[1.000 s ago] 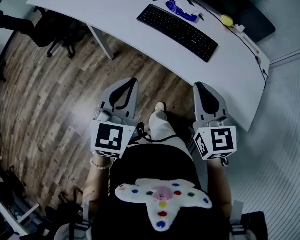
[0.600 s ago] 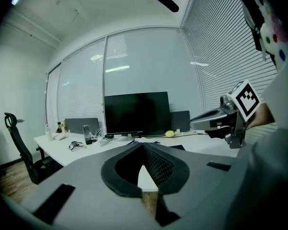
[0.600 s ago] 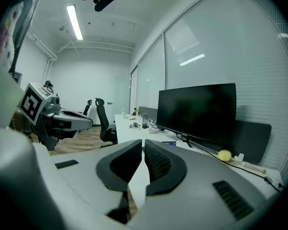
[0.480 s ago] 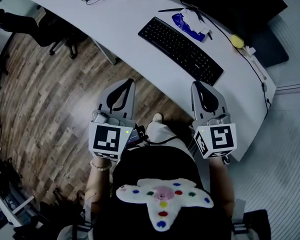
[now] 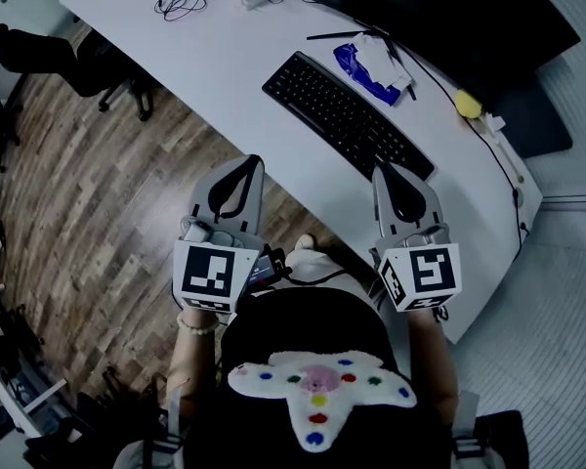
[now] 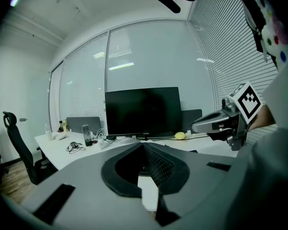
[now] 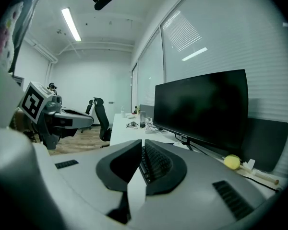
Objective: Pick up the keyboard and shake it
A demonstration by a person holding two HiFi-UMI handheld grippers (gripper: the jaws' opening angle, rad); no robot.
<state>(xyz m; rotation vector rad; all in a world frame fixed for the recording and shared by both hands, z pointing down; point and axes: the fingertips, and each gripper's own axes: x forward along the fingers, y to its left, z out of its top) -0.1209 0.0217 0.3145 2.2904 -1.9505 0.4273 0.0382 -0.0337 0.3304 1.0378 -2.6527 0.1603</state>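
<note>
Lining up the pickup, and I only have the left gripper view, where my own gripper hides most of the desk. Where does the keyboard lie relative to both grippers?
Observer: In the head view, the flat black keyboard lies diagonally on the white curved desk, ahead of both grippers and untouched.
Operator: Which gripper is nearer?
Observer: The right gripper: its tip shows by the keyboard's right end, while the left gripper shows over wooden floor, short of the desk edge.
Operator: Is the right one open?
Observer: No. The right gripper view shows its jaws together, nothing between them.
</note>
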